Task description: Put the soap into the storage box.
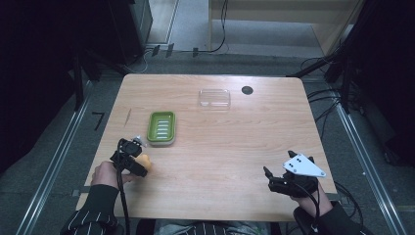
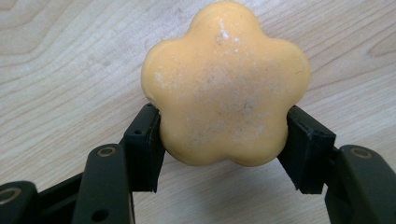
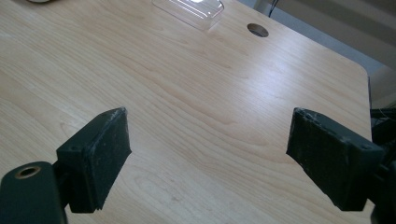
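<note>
Gripped flower-shaped soap (image 2: pixel 226 84) squarely between left gripper (image 2: pixel 224 140) jaws; best carried level toward green soap dish (image 1: pixel 161 128). Right gripper (image 3: pixel 210 154) jaws wide, empty.

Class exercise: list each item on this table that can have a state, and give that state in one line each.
Flower-shaped soap: gripped between the left gripper's jaws.
Green soap dish: empty, upright.
Clear lid: lying apart from the dish, empty.
Right gripper: open, holding nothing.
</note>
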`<state>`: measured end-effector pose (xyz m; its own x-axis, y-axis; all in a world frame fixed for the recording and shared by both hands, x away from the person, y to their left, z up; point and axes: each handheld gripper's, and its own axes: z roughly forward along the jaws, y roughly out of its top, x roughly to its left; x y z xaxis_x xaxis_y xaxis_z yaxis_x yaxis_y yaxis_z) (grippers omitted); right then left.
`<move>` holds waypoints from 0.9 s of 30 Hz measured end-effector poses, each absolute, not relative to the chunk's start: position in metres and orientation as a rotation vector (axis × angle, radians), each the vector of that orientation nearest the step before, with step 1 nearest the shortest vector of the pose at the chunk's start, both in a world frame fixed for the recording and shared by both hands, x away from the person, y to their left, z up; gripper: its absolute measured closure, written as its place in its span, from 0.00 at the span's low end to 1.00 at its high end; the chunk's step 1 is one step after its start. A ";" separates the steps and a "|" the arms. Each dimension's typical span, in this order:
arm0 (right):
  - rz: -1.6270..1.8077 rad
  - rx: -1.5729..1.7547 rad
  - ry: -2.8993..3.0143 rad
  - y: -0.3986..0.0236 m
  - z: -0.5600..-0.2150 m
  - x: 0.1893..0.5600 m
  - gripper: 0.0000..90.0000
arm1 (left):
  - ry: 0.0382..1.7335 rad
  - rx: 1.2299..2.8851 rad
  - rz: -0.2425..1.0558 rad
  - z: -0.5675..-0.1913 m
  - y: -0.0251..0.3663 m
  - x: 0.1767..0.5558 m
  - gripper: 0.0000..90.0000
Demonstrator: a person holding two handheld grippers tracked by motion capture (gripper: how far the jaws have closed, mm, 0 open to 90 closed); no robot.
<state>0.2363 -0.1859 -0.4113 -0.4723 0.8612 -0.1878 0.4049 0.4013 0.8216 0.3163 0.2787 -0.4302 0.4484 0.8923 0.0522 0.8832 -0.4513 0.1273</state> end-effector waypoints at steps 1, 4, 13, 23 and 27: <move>0.962 1.075 2.048 -0.186 -0.411 0.236 0.15 | 1.599 2.603 0.171 -0.430 0.279 0.316 0.44; 0.963 1.078 2.048 -0.186 -0.411 0.236 0.15 | 1.596 2.608 0.166 -0.428 0.279 0.319 0.44; 0.963 1.076 2.048 -0.186 -0.411 0.236 0.15 | 1.603 2.602 0.171 -0.427 0.279 0.327 0.44; 0.962 1.075 2.048 -0.186 -0.411 0.237 0.15 | 1.572 2.603 0.185 -0.418 0.274 0.333 0.44; 0.960 1.074 2.050 -0.186 -0.411 0.236 0.15 | 1.560 2.601 0.198 -0.414 0.273 0.335 0.44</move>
<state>0.2365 -0.1860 -0.4113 -0.4727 0.8606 -0.1896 0.4052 0.4033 0.8205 0.3346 0.2728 -0.4141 0.4662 0.8827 0.0591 0.8694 -0.4695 0.1540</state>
